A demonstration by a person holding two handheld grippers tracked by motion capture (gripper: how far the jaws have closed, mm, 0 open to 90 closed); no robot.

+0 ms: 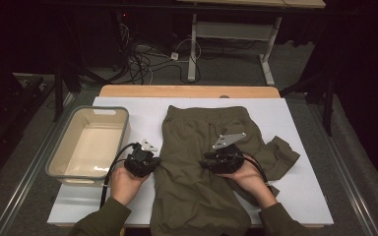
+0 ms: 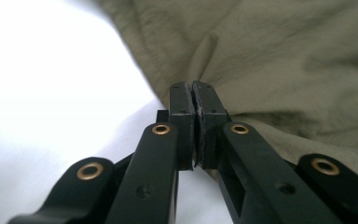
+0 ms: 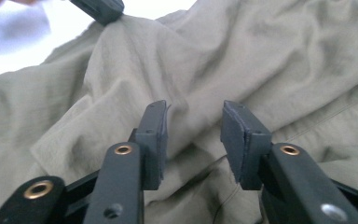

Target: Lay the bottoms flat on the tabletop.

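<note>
Now the olive-green cloth trousers (image 1: 204, 167) lie long-ways on the white table (image 1: 295, 118), the left gripper (image 2: 193, 95) pinching their left edge tight, while the right gripper (image 3: 193, 128) hovers open over the middle, nothing between its pads.

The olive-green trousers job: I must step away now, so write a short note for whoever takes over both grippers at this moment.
Left gripper: jaws shut on the left edge of the olive-green cloth trousers, beside the white table top.
Right gripper: jaws open over the rumpled middle of the trousers, no cloth pinched.
Things: the trousers lie waistband away from the person, one leg bunched out to the right. The beige plastic bin at the left holds nothing.
Done: left edge gripped.
Left: probably take a second grip, fold, then put the trousers in the bin.
</note>
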